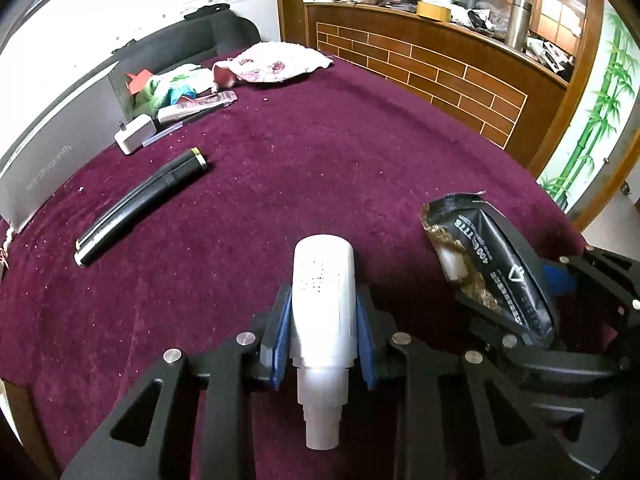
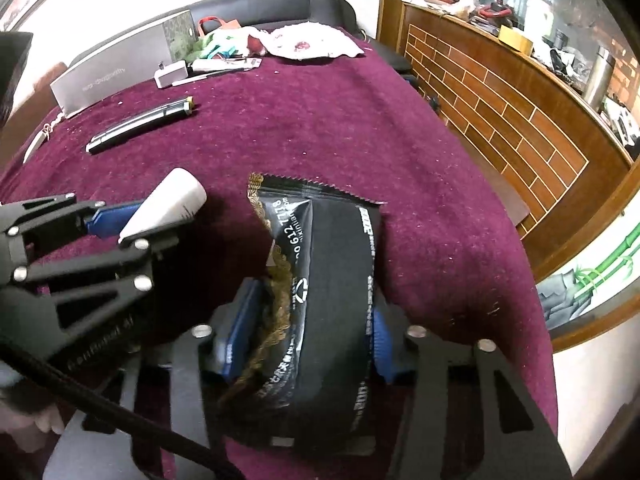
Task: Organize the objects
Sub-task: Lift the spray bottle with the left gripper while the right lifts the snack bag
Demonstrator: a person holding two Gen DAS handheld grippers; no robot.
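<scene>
Left wrist view: the print on the white bottle (image 1: 323, 300) was too faint to be read, and its narrow end was partly hidden between the arms of the left gripper (image 1: 323, 340). One bottle was counted, clamped between the two blue pads, lengthwise along the fingers above the maroon cloth (image 1: 320, 140). One black pen case (image 1: 144, 204) and one white charger (image 1: 135, 133) were noted far left. Right wrist view: the lower end of the one black packet (image 2: 332, 300) was cut off behind the right gripper (image 2: 308, 344); it was pinched at mid-body between both pads, serrated edge forward.
</scene>
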